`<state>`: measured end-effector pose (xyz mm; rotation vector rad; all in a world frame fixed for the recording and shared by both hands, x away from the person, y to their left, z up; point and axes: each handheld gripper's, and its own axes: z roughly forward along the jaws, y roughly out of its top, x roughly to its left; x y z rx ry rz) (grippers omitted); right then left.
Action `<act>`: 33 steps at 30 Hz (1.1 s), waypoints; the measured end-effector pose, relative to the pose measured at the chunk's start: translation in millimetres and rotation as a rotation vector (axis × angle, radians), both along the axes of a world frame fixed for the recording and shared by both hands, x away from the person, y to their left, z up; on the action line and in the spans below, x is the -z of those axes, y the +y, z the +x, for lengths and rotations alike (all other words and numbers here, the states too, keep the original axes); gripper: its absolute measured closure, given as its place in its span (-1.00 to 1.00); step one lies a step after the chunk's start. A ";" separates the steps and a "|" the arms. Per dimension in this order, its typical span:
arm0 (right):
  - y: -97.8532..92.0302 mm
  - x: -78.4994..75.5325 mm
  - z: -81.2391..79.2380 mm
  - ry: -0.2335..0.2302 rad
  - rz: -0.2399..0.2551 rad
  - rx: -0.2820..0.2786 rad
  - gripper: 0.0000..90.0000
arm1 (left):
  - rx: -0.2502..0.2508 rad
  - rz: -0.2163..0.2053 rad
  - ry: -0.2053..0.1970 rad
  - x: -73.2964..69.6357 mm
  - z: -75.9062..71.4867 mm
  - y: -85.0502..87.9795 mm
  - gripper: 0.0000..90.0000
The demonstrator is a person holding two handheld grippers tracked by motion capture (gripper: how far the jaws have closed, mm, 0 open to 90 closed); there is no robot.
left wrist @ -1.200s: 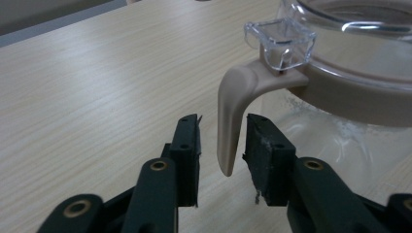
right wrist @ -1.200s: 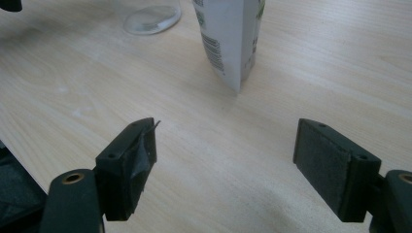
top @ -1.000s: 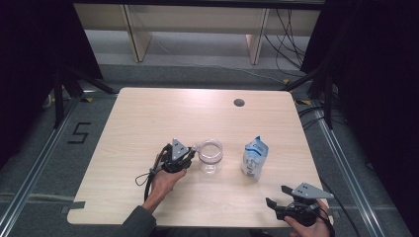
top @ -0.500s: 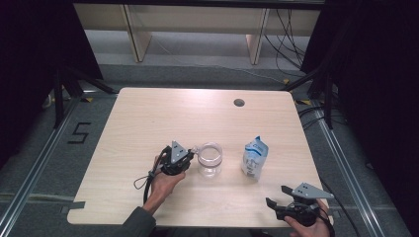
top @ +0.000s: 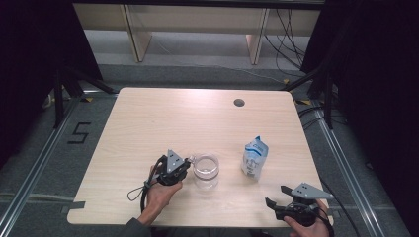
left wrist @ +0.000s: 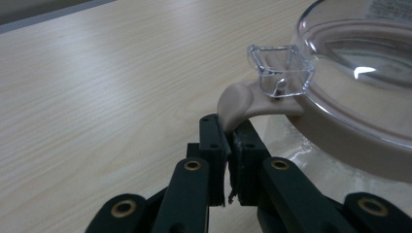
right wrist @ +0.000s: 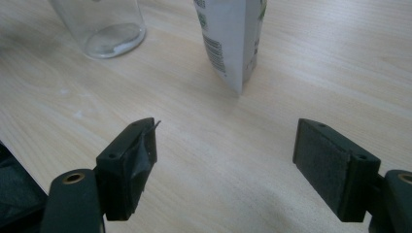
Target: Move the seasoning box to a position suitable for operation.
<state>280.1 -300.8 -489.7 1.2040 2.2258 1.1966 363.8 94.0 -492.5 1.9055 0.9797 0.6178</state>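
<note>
- High view first: the glass jar (top: pixel 205 171) sits on the wooden table (top: pixel 163 118) a bit below the middle of the frame, with the left gripper (top: pixel 186 163) right up against its left side, held by the person's left hand (top: pixel 160 190) coming in from the bottom edge.
- Left gripper view is the good one. The jar fills the upper right, clear lid (left wrist: pixel 369 53) on top, and a beige tab (left wrist: pixel 243 99) curves down from the band under the lid, below a little clear square latch piece (left wrist: pixel 281 70).
- Jaws there have just been closing, and now they're pinched together on the lower end of that beige tab, basically no gap left between the pads.
- Jar is upright on the table, and it looks empty from what I can see through the glass.
- Right gripper (top: pixel 277 196) is parked down in the lower right of the high view, near the table's front edge, well apart from the jar.
- Right gripper view: jaws spread wide with nothing but bare tabletop between them.
- Same view has a white carton-style pouch (right wrist: pixel 231 39) standing at top centre and the jar's base (right wrist: pixel 104 29) at upper left, both farther off than the jaws.
- In the high view that pouch (top: pixel 254 158) stands just right of the jar, not touching it.
</note>
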 end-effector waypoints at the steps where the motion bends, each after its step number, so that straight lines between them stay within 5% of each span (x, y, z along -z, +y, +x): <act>1: 0.0 0.0 0.0 0.000 -0.001 0.000 -0.45 | -0.002 -0.005 0.004 0.2 -2.5 0.2 0.87; 12: 3.9 -0.6 -2.7 0.040 0.019 0.006 -0.45 | -0.021 -0.004 0.014 -0.4 -20.5 4.4 0.84; 33: 6.9 1.1 -1.3 0.014 0.014 -0.025 -0.45 | -0.048 -0.041 0.048 -1.3 -46.9 12.3 0.75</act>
